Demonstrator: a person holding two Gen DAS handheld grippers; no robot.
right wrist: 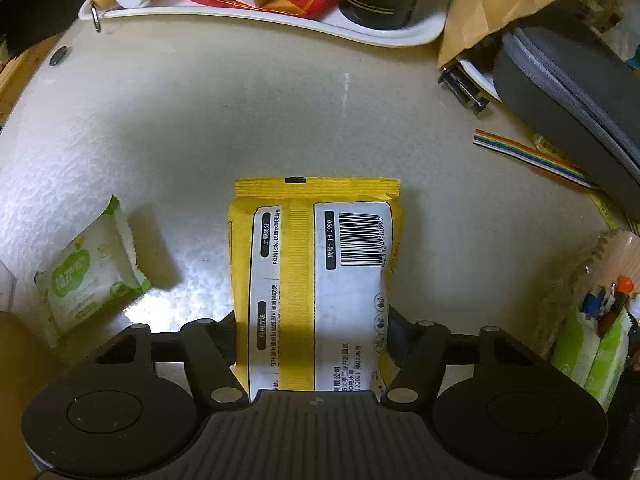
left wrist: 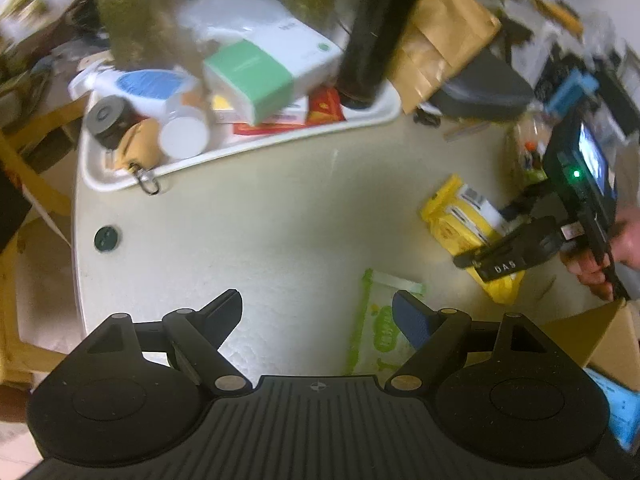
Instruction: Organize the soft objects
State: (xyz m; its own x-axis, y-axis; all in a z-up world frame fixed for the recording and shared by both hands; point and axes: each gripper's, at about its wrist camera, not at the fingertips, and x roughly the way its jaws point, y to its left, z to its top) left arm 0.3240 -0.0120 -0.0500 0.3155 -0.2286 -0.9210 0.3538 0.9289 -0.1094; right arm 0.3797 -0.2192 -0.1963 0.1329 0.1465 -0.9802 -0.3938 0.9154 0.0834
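Observation:
A yellow wipes pack (right wrist: pixel 316 276) lies between the fingers of my right gripper (right wrist: pixel 312 320), barcode side up; the jaws press its sides. The same pack (left wrist: pixel 460 220) shows in the left wrist view at the right, with the right gripper (left wrist: pixel 500 252) on it. A small green and white wipes pack (right wrist: pixel 90 276) lies on the table to its left. In the left wrist view that green pack (left wrist: pixel 380 328) sits by the right finger of my left gripper (left wrist: pixel 320 308), which is open and empty above the table.
A white tray (left wrist: pixel 280 140) full of boxes, bottles and a black flask stands at the back. A brown paper bag (left wrist: pixel 444 40) and a grey case (right wrist: pixel 568 96) are back right. A cardboard box (left wrist: pixel 600 336) is at the right edge. More green packs (right wrist: pixel 592 356) lie at right.

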